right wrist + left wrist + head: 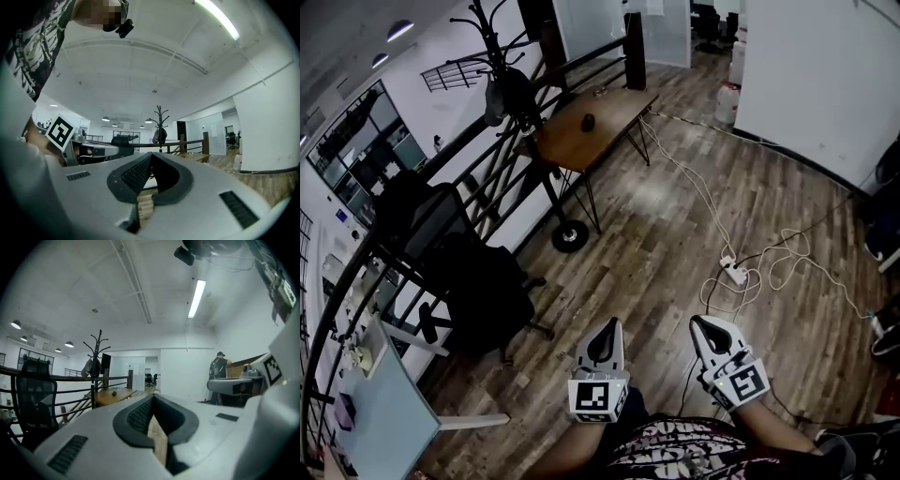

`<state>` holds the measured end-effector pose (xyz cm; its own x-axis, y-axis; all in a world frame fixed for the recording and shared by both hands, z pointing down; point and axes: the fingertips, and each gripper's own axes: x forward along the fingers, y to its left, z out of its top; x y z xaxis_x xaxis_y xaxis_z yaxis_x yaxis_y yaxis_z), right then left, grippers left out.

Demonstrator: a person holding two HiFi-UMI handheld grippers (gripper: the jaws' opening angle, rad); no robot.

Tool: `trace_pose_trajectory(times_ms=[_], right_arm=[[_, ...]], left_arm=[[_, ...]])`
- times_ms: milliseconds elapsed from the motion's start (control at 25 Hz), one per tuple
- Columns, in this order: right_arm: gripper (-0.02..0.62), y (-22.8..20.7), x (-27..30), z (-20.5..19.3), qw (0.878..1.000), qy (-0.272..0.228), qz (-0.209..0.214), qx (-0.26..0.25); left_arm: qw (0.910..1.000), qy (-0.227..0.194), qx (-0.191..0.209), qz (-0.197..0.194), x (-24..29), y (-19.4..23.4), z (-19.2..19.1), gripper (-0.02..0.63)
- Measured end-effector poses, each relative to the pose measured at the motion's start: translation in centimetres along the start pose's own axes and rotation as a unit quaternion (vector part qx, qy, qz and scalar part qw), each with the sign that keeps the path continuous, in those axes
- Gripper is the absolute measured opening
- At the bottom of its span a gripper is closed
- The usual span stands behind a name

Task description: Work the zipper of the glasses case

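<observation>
Head view: person standing over a brown wood-plank floor [656,234], both tools held low at the bottom centre of the frame and pointing up-frame.

- Grey-white left tool [609,328] with its square-marker cube [598,396] is sitting left of centre. In the left gripper view the left tool [152,398] is showing its dark ribbed pads meeting at the tip; jaws pressed together, nothing between them.
- Grey-white right tool [705,328] with its own marker cube [745,382] is sitting just right of it, the two apart. In the right gripper view the right tool [151,155] is likewise closed tip to tip and gripping nothing.
- Brown wooden surface on black legs [609,127] is standing at upper centre, well apart from both tools. A small dark rounded object [588,121] is lying on it, too small to tell whether it is the glasses case; no other candidate is showing.
- Black coat stand [502,56] is rising beside the surface by a dark railing [441,159].
- Black office chair [478,281] is standing at centre left.
- White power strip with looping white cables [734,272] is lying on the floor at right.
</observation>
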<state>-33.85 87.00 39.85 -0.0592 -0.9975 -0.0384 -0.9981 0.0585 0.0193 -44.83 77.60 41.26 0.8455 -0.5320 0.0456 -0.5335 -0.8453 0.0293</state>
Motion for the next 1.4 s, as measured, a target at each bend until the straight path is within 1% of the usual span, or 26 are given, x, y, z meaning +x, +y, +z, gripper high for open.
trace_pose_trajectory(times_ms=[120, 320, 440, 600, 680, 840, 920, 1000, 1200, 1400], right_arm=[[-0.002, -1.3, 2.9, -0.5, 1.000, 0.011, -0.008, 0.007], [-0.002, -2.5, 8.5, -1.2, 0.999, 0.028, -0.008, 0.014], [-0.002, -3.0, 12.4, -1.3, 0.999, 0.031, -0.009, 0.014], [-0.002, -3.8, 17.3, -1.3, 0.999, 0.035, -0.029, 0.013], [-0.002, -3.9, 19.3, -1.7, 0.998, 0.042, -0.043, 0.006], [-0.002, -4.2, 22.4, -1.9, 0.997, 0.048, -0.054, -0.006], [-0.002, -5.3, 23.4, -1.5, 0.996, 0.052, -0.072, -0.005], [-0.002, -6.5, 24.1, -1.4, 0.996, 0.050, -0.081, 0.001], [-0.002, -9.3, 26.0, -3.3, 0.997, 0.044, -0.060, 0.010], [-0.002, -14.8, 29.6, -4.2, 0.998, 0.037, -0.046, 0.019]], left_arm=[[0.9999, 0.000, -0.007, -0.015, 3.1, 1.8, 0.2, 0.006], [0.9986, 0.005, -0.023, -0.047, 7.8, 5.1, 0.1, 0.006], [0.9978, 0.007, -0.027, -0.061, 10.2, 7.8, -0.1, 0.006], [0.9979, -0.002, -0.026, -0.059, 12.3, 12.5, 0.5, 0.006], [0.9982, -0.008, -0.031, -0.051, 13.1, 15.0, 0.7, 0.006], [0.9983, -0.008, -0.050, -0.030, 14.6, 19.0, 0.4, 0.006], [0.9980, -0.003, -0.057, -0.026, 15.4, 20.1, -0.1, 0.006], [0.9979, 0.004, -0.058, -0.027, 16.4, 20.5, -0.6, 0.006], [0.9982, 0.018, -0.051, -0.027, 20.1, 20.8, -1.8, 0.006], [0.9986, 0.025, -0.044, -0.014, 26.1, 20.9, -1.8, 0.006]])
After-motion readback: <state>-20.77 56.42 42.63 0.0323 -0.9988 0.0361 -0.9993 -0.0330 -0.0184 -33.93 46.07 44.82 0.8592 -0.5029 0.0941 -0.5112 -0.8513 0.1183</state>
